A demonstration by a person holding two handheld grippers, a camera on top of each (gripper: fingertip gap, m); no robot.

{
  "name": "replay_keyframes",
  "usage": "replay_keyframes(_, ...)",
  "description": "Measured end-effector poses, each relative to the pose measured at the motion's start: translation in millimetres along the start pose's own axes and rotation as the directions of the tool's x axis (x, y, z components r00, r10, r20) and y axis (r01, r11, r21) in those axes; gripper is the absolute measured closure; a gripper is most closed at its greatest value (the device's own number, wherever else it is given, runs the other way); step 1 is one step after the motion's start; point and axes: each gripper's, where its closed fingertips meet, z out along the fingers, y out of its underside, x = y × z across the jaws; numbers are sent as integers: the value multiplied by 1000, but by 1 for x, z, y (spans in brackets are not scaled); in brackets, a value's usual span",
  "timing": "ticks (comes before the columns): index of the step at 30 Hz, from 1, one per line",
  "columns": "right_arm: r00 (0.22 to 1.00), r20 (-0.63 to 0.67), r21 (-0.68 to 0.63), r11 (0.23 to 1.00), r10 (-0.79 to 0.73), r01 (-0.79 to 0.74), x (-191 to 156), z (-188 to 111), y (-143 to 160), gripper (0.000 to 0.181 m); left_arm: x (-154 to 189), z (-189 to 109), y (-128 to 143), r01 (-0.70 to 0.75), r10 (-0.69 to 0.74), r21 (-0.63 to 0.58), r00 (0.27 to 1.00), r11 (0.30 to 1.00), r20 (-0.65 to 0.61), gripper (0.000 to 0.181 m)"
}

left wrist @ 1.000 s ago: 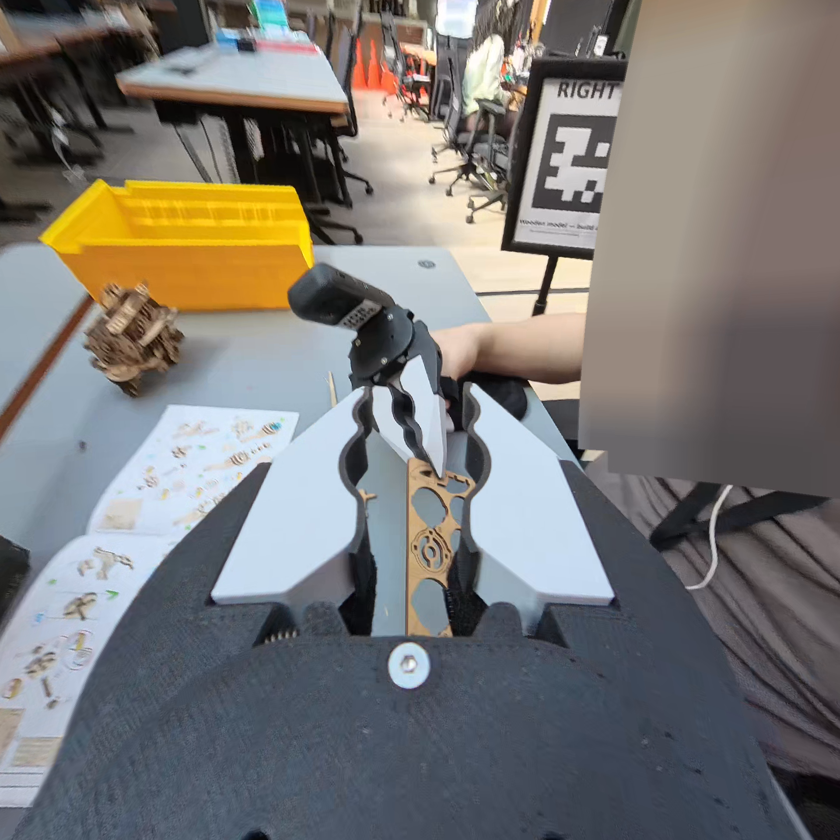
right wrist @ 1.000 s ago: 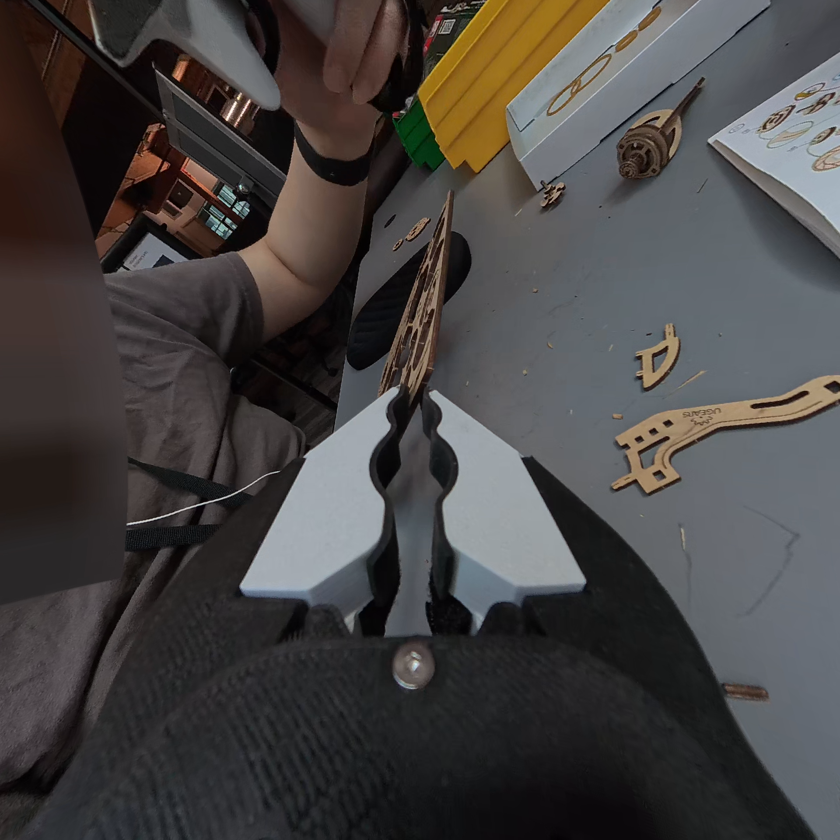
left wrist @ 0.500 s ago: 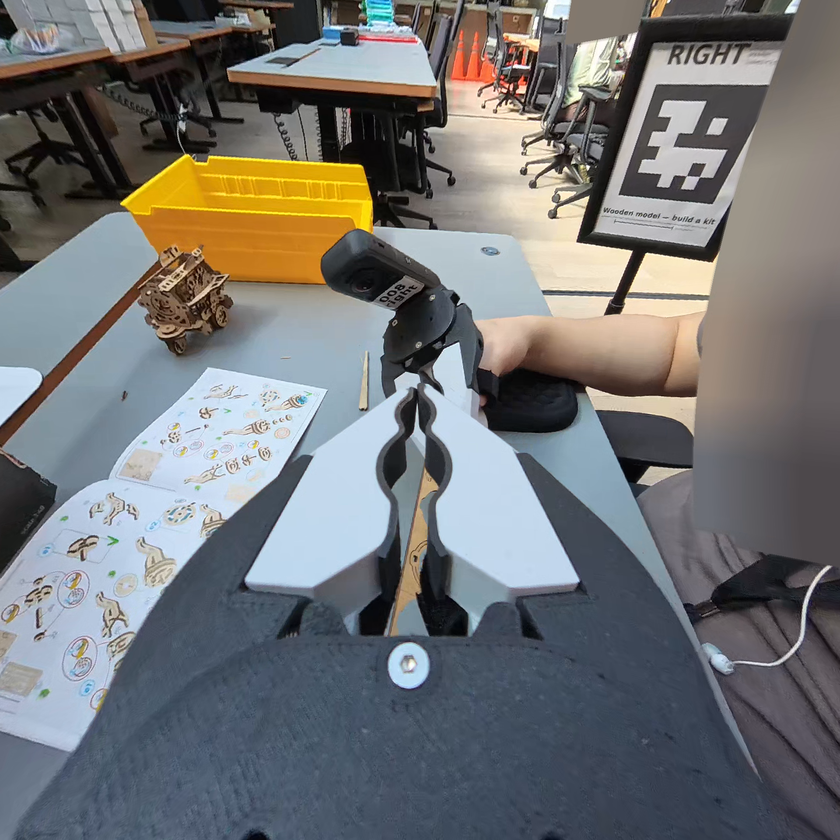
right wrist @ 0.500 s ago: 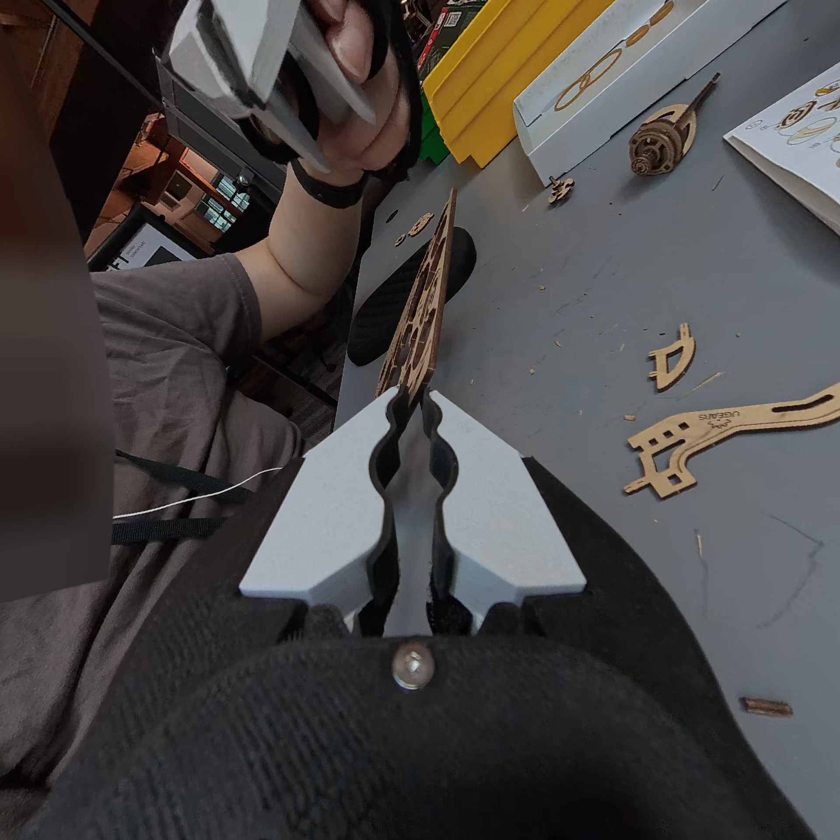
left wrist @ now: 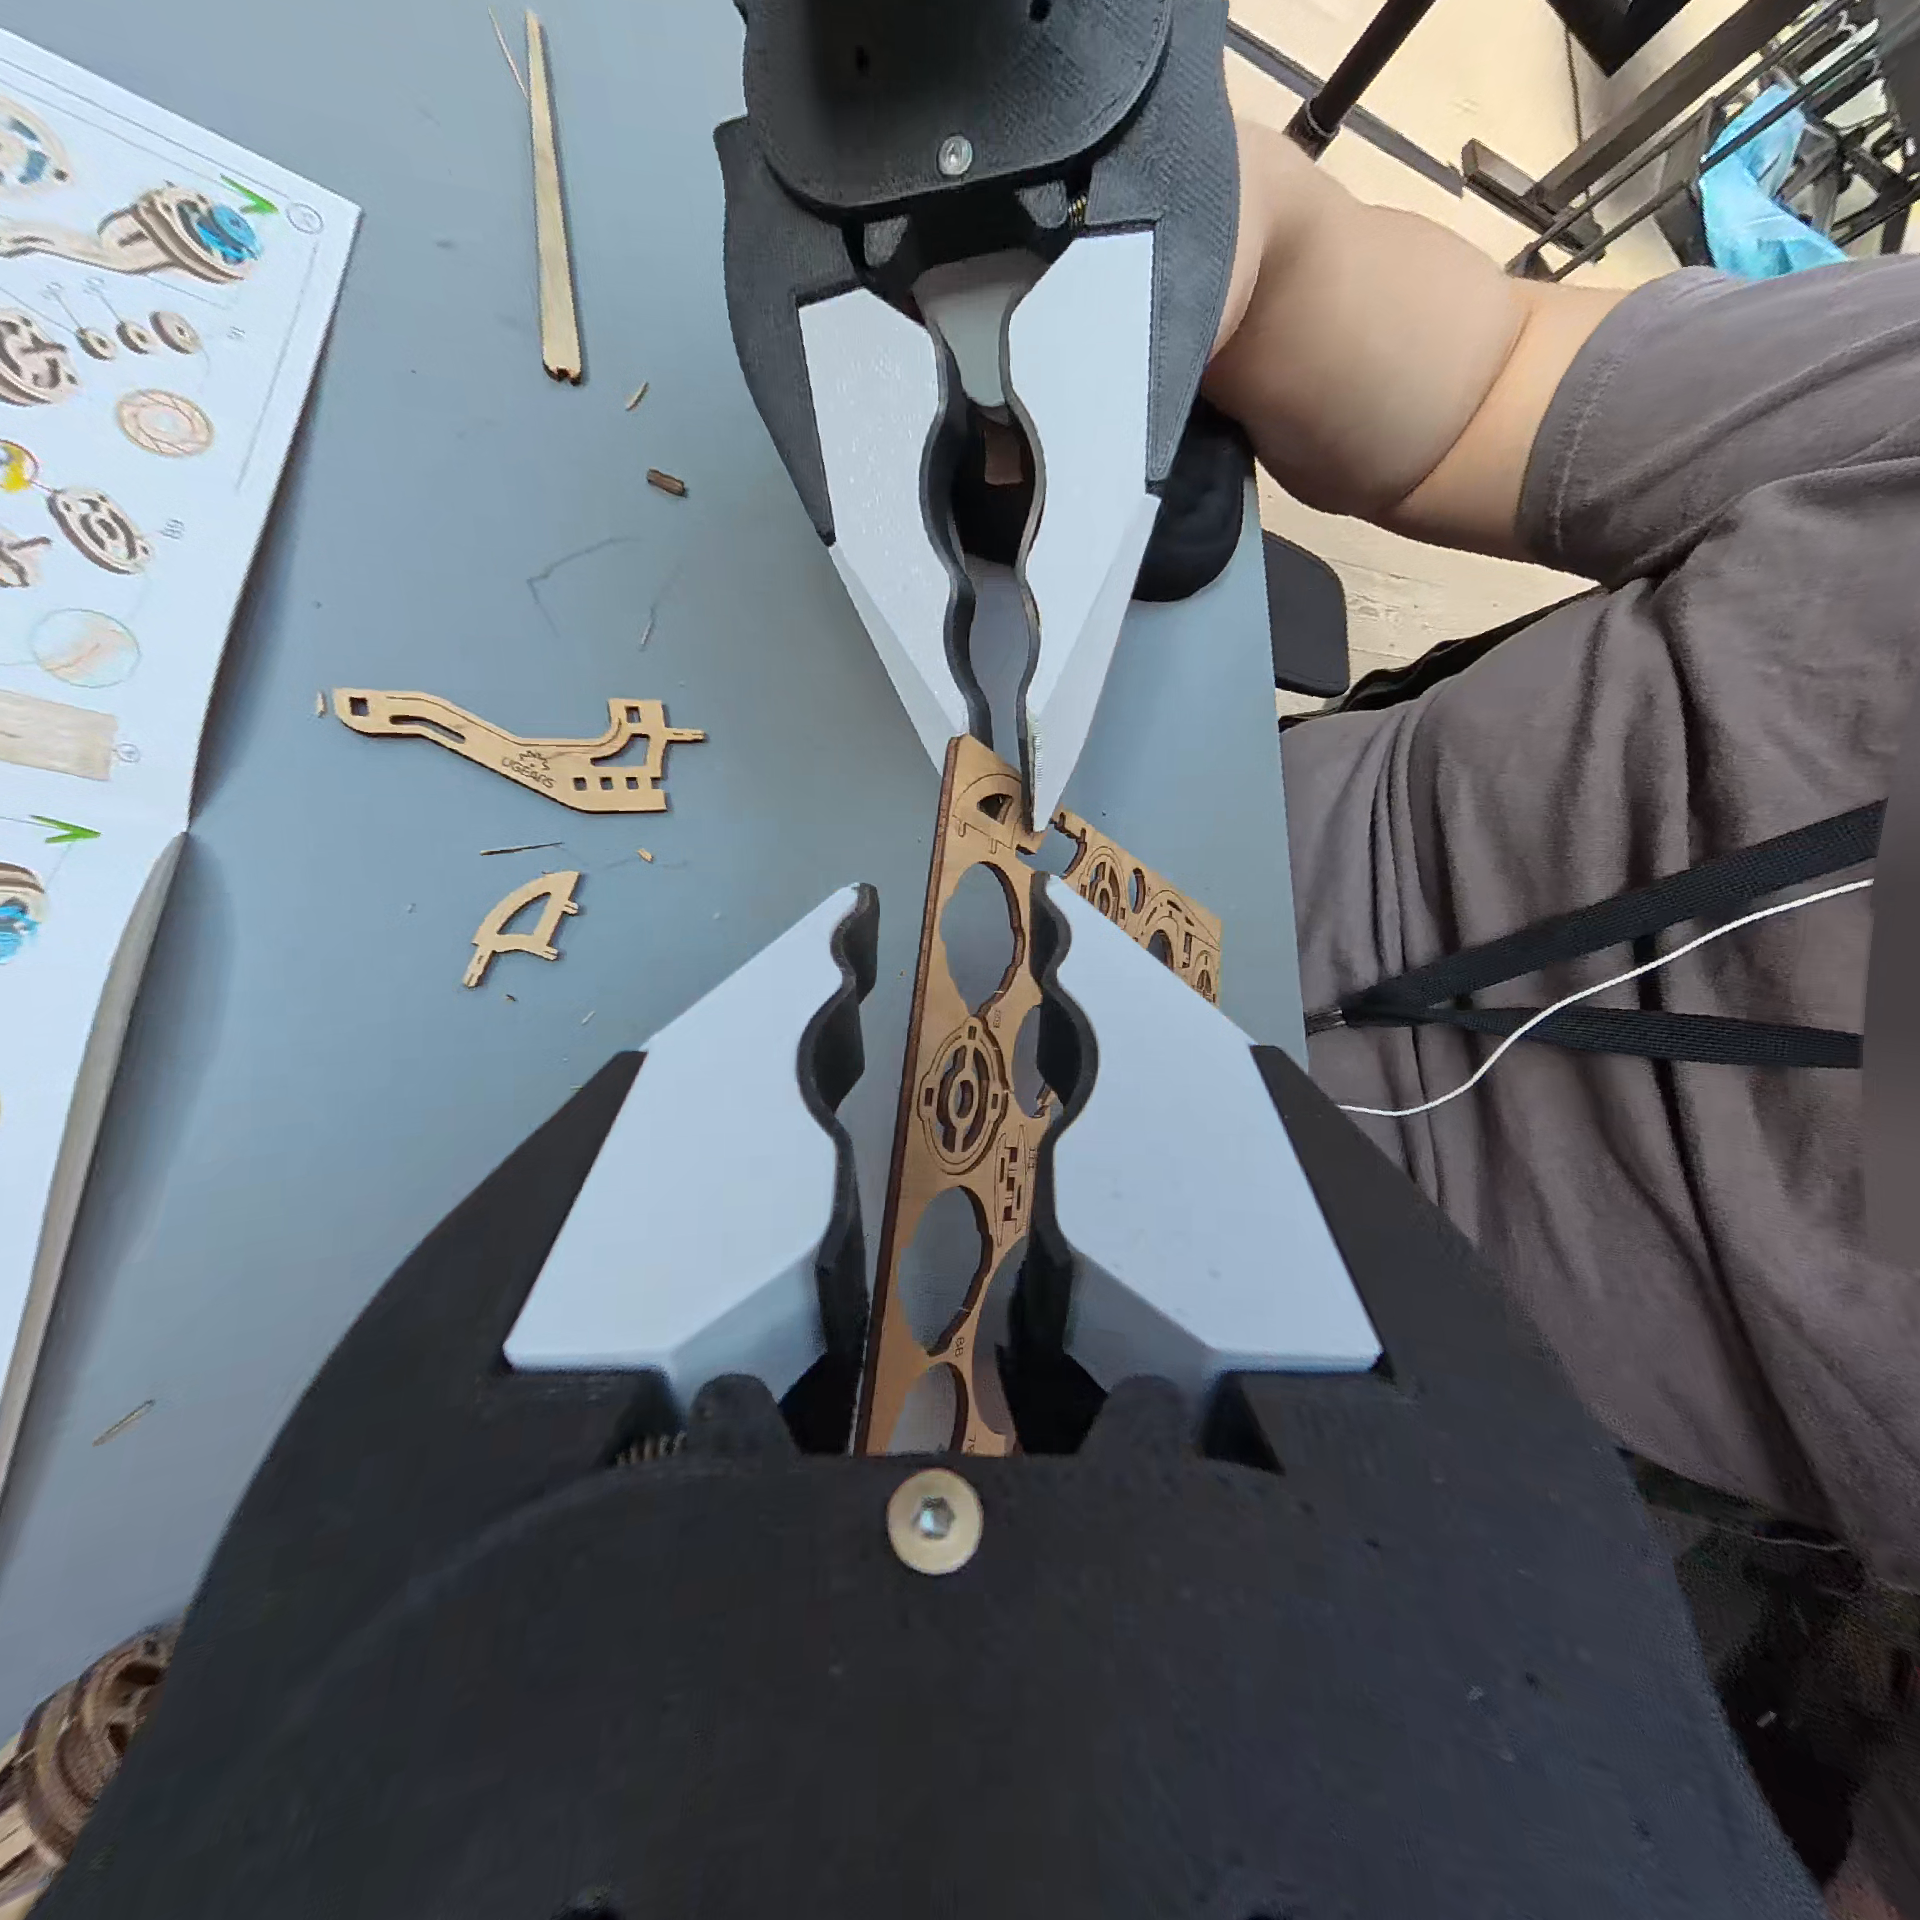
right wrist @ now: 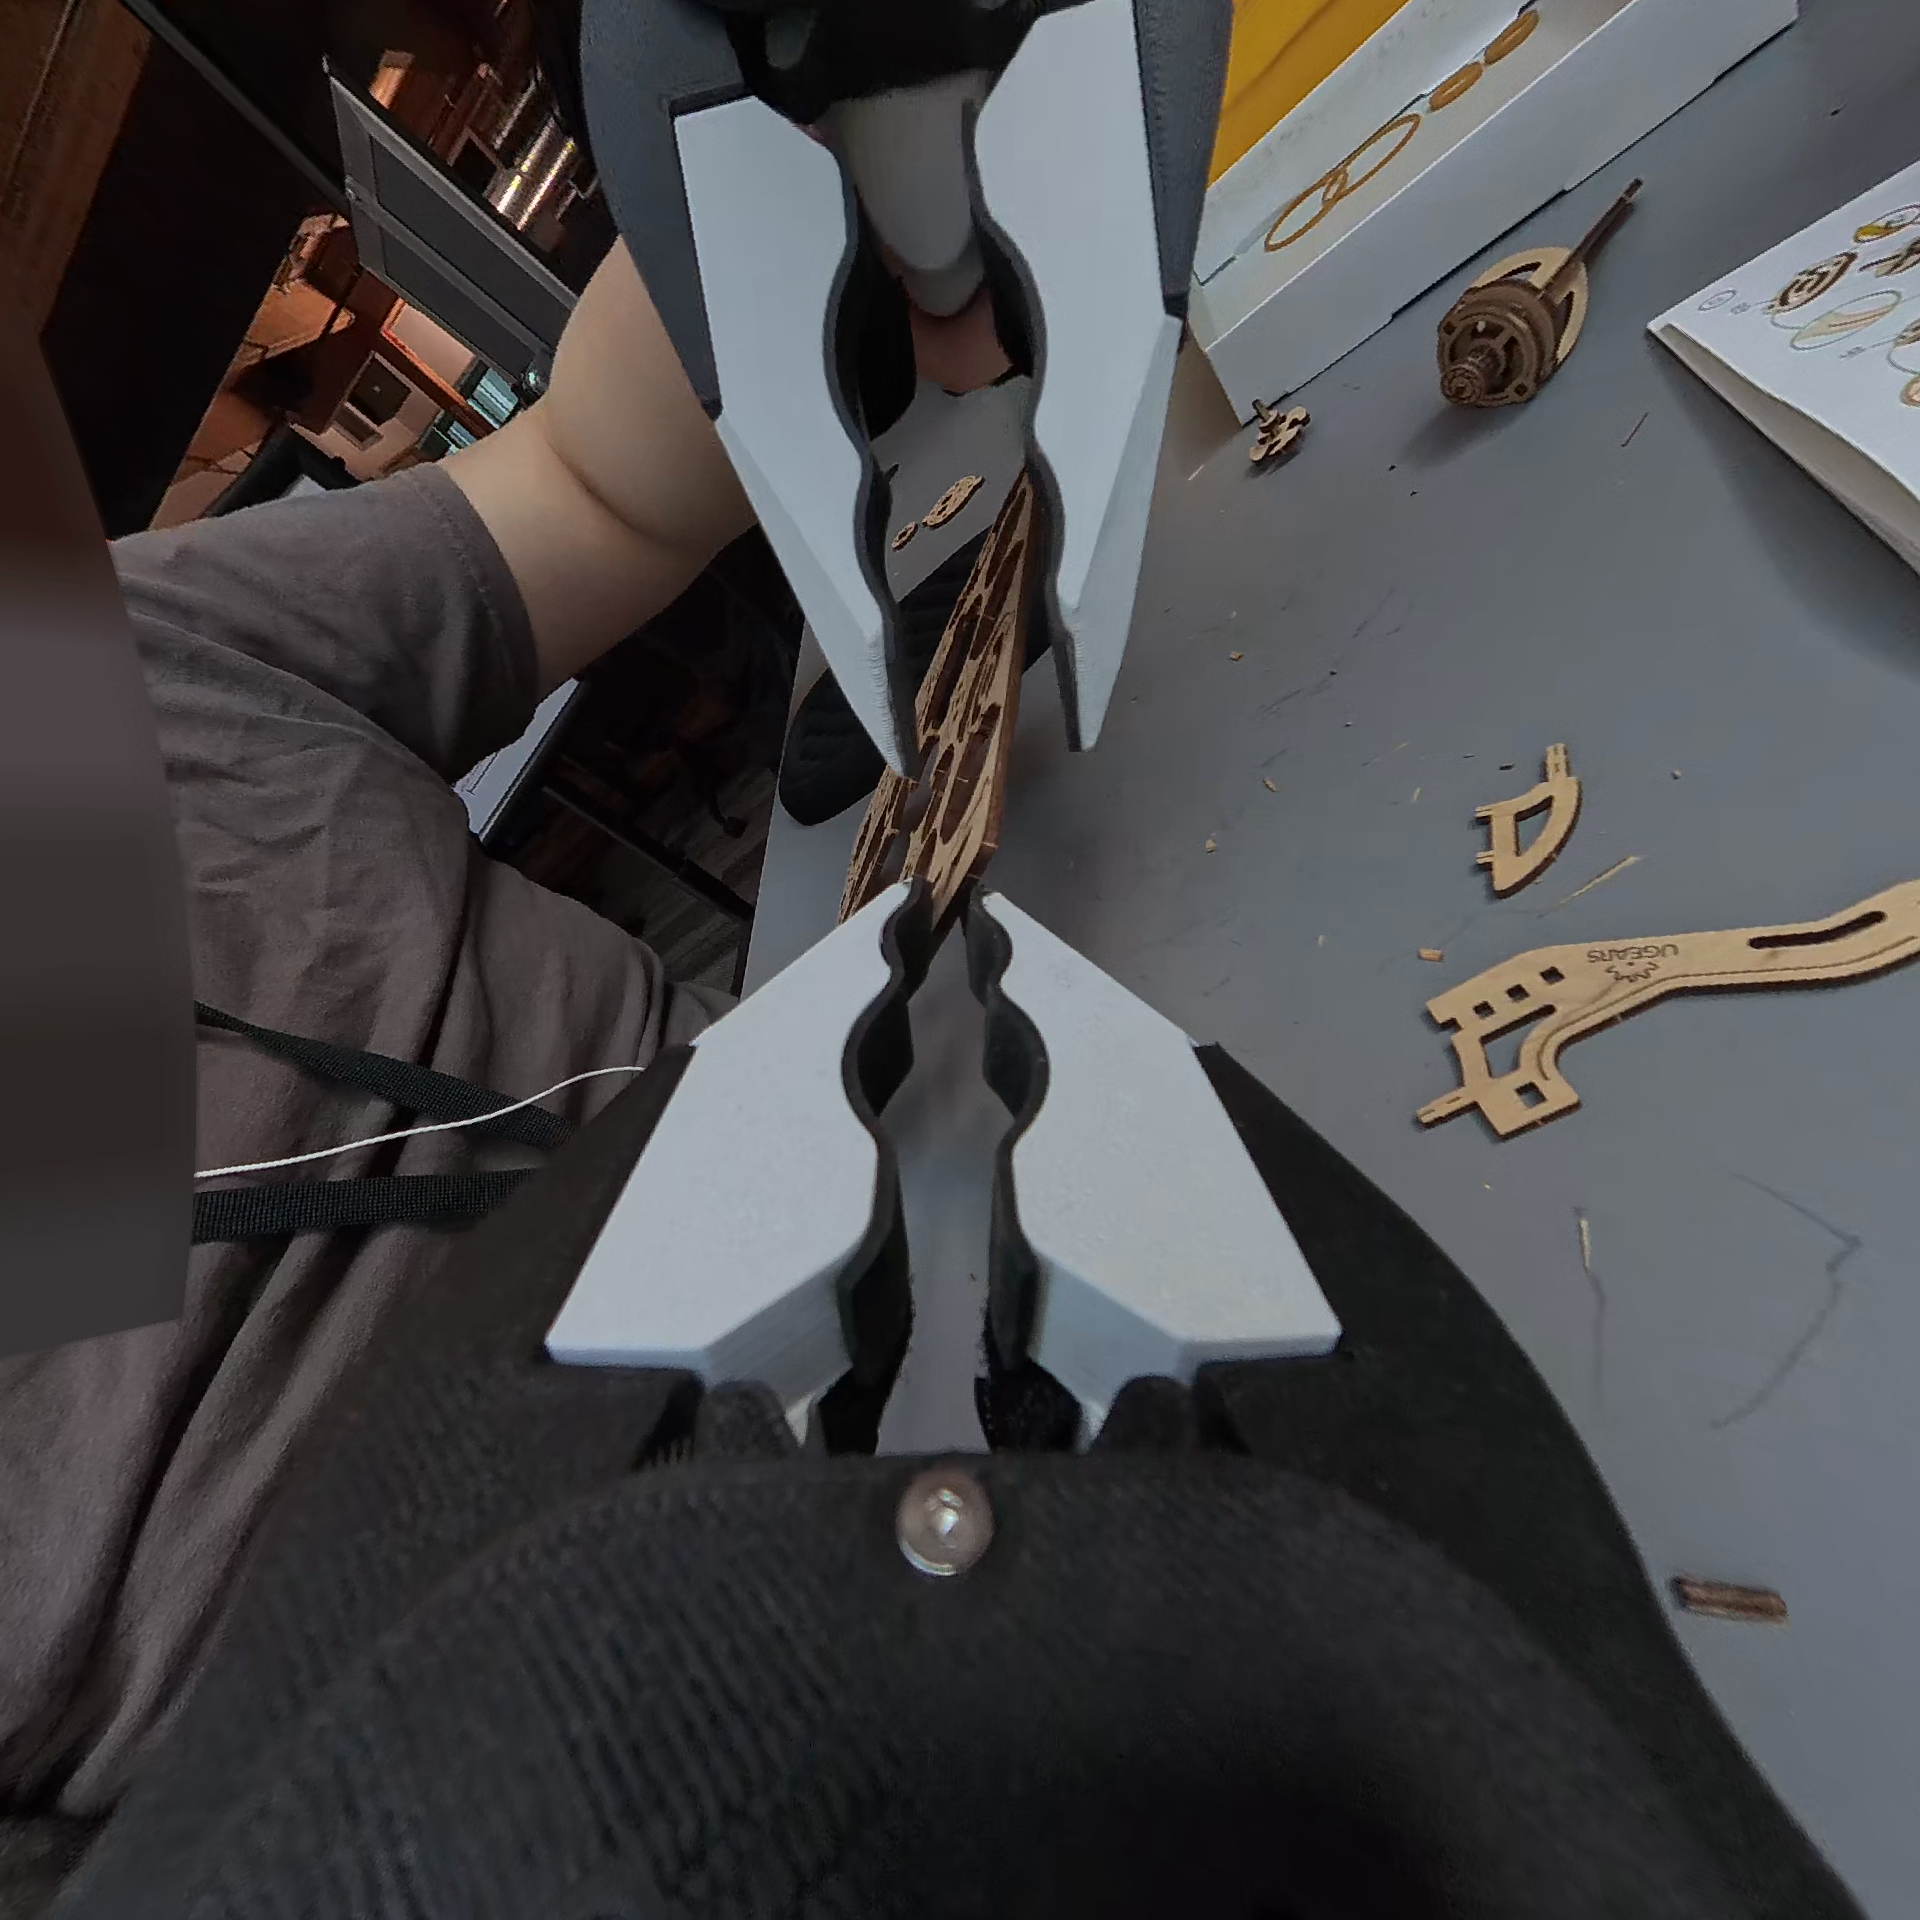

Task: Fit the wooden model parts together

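Observation:
A fretted wooden strip with oval cut-outs is held edge-up over the grey table. My left gripper is open. The strip stands between its fingers and leans toward the right finger, with a clear gap to the left finger. My right gripper comes in from the far side and is shut on the strip's far end. In the right wrist view, my right gripper pinches the strip, and the left gripper straddles it with the jaws apart.
A long curved wooden part and a small arc part lie loose on the table. Another fretted piece lies at the table edge. An instruction booklet, a gear assembly and a white box are nearby. A person's lap is on the right. Less than 4 cm separates the two grippers' tips.
My left gripper closed around the strip half a second ago and has now opened again. It has also tilted down toward the table. The right gripper stayed shut on the strip.

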Motion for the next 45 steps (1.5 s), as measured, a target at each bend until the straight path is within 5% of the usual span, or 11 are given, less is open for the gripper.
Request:
replay_keyframes(5,1000,5,-9,1000,-1,1,0,0,2,176,1,6,-6,28,-23,58,997,998,-76,176)
replay_keyframes(10,1000,3,-33,999,-2,2,0,3,6,175,1,8,7,24,-24,-11,996,1000,-85,175)
replay_keyframes(23,1000,2,-32,999,-3,3,1,1,6,175,3,11,2,82,-70,76,987,994,-143,176)
replay_keyframes(29,997,42,102,992,69,-73,2,-8,-14,169,2,9,0,53,-44,85,994,995,-101,177)
replay_keyframes(45,991,56,35,992,120,-122,3,1,-5,177,4,12,4,25,-21,49,997,999,-79,176)
